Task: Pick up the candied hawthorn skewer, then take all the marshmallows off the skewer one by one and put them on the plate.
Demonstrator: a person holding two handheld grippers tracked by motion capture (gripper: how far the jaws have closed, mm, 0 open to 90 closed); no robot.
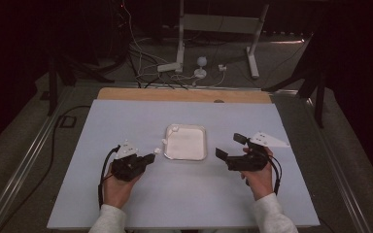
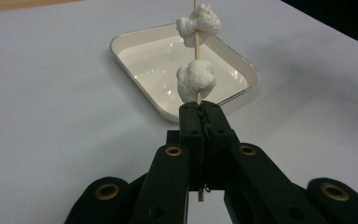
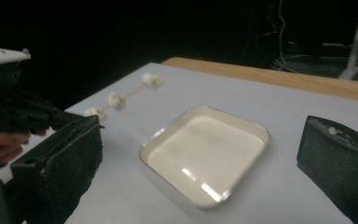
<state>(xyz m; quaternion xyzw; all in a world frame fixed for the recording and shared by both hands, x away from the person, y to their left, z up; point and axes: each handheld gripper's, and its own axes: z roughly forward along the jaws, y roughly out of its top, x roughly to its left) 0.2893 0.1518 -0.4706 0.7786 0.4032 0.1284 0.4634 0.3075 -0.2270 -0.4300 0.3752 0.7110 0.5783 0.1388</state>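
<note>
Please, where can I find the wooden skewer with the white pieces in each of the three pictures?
High view: skewer left of centre, from the left gripper toward the tray's left edge.
Left gripper view: top centre, rising from shut jaws.
Right gripper view: upper left, blurred.
Shared landmark: white tray.

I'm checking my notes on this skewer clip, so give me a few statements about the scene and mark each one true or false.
1. The left claw is shut on the wooden skewer. True.
2. The right claw grips a marshmallow. False: its jaws stand wide apart with nothing between them.
3. The white tray holds several marshmallows. False: it lies empty on the table.
4. White marshmallow pieces are threaded on the skewer. True.
5. The skewer rests flat in the tray. False: it is held up in the air, beside the tray.
</note>
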